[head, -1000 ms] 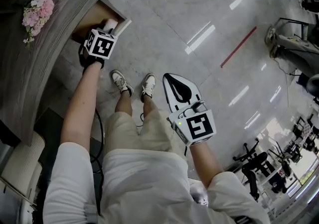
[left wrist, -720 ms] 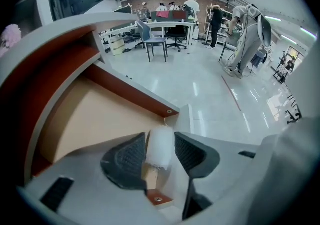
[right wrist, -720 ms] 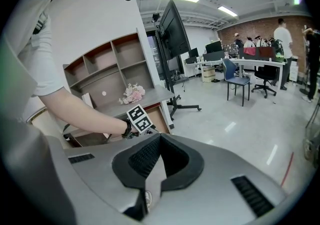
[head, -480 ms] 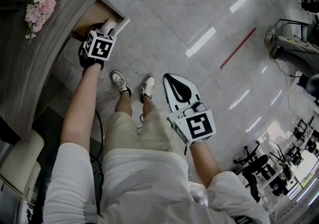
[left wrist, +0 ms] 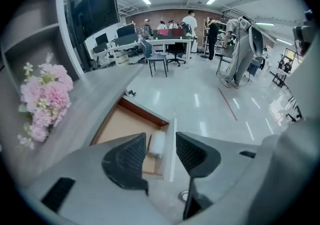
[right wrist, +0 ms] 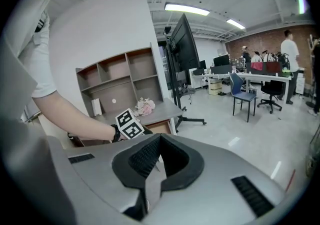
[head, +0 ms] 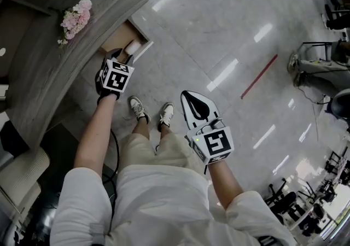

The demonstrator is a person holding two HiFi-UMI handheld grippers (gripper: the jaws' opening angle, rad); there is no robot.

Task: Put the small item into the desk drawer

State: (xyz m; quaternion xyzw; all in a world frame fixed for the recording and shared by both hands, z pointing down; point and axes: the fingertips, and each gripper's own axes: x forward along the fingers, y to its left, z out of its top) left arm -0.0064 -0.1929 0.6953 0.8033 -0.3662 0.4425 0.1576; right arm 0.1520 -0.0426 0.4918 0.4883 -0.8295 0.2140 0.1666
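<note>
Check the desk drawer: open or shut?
Open. The drawer is pulled out of the desk, tan floor exposed, small white item lying inside.

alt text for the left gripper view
The left gripper, jaws just opened and empty, hangs over an open drawer with a small white item lying inside near its front. Pink flowers sit on the grey desk at left.

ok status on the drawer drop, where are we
Left gripper jaws just opened, nothing gripped, above the drawer. Right gripper shut, empty. Small white item lying inside the drawer. Nothing in the way; drawer not yet closed.
</note>
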